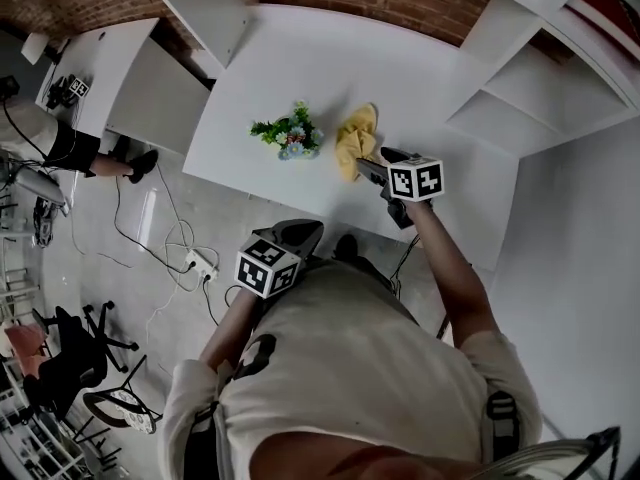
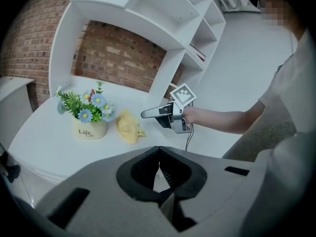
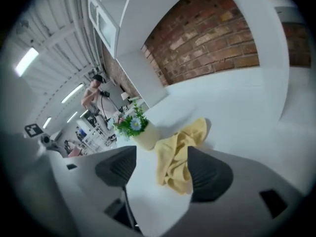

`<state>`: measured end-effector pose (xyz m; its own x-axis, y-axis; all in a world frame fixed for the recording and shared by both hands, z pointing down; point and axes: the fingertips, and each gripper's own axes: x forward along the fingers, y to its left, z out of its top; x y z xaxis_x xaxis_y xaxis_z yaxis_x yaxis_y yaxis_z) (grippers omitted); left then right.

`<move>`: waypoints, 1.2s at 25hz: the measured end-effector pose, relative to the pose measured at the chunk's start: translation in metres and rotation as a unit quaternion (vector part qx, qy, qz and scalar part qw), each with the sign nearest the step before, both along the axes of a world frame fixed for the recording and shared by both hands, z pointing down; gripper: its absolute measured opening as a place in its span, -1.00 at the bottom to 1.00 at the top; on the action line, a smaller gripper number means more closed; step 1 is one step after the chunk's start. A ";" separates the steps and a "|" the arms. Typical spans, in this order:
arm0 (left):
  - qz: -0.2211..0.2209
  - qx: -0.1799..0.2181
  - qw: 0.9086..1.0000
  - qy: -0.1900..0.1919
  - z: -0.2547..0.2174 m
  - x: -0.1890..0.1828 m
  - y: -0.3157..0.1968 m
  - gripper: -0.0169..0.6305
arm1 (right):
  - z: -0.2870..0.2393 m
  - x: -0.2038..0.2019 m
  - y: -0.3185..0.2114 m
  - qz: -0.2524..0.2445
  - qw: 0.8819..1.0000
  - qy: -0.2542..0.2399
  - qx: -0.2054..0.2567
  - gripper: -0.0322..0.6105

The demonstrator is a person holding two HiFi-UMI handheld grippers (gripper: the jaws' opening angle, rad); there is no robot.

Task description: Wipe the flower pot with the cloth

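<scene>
A small cream flower pot [image 1: 290,140] filled with blue-and-white artificial flowers is seen standing upright on the white table [image 1: 400,78], with a crumpled yellow cloth [image 1: 357,140] lying just beside it, apart from the pot. The right gripper [image 1: 368,168] is held low over the near end of the cloth with its jaws spread wide; the cloth lies between them but is not pinched. The left gripper [image 1: 300,233] is kept back near the table edge, its jaws closed together on nothing. The cloth is judged soft, light and limp, best taken at a bunched fold so that a pad of fabric hangs free. The pot looks light and easily tipped or slid, so it would probably need steadying at its rim or wall.
</scene>
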<state>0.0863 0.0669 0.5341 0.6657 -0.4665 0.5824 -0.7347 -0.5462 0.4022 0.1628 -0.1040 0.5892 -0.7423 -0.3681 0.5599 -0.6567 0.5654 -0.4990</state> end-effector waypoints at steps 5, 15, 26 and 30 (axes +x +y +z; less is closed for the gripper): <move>-0.018 0.000 1.000 -0.021 -0.003 -0.010 -0.003 -0.89 | 0.030 -0.014 -0.023 -0.048 0.996 0.066 0.022 0.12; -0.041 0.008 0.999 -0.024 0.005 -0.041 -0.019 -0.89 | 0.078 -0.027 -0.019 -0.077 0.988 0.132 0.001 -0.64; -0.007 0.052 0.998 -0.027 0.009 -0.113 -0.070 -0.89 | 0.008 -0.017 -0.026 0.118 0.983 -0.119 -0.075 -0.71; -0.002 0.053 0.998 -0.024 0.010 -0.157 -0.096 -0.89 | -0.030 -0.034 -0.017 0.143 0.976 -0.152 -0.055 -0.71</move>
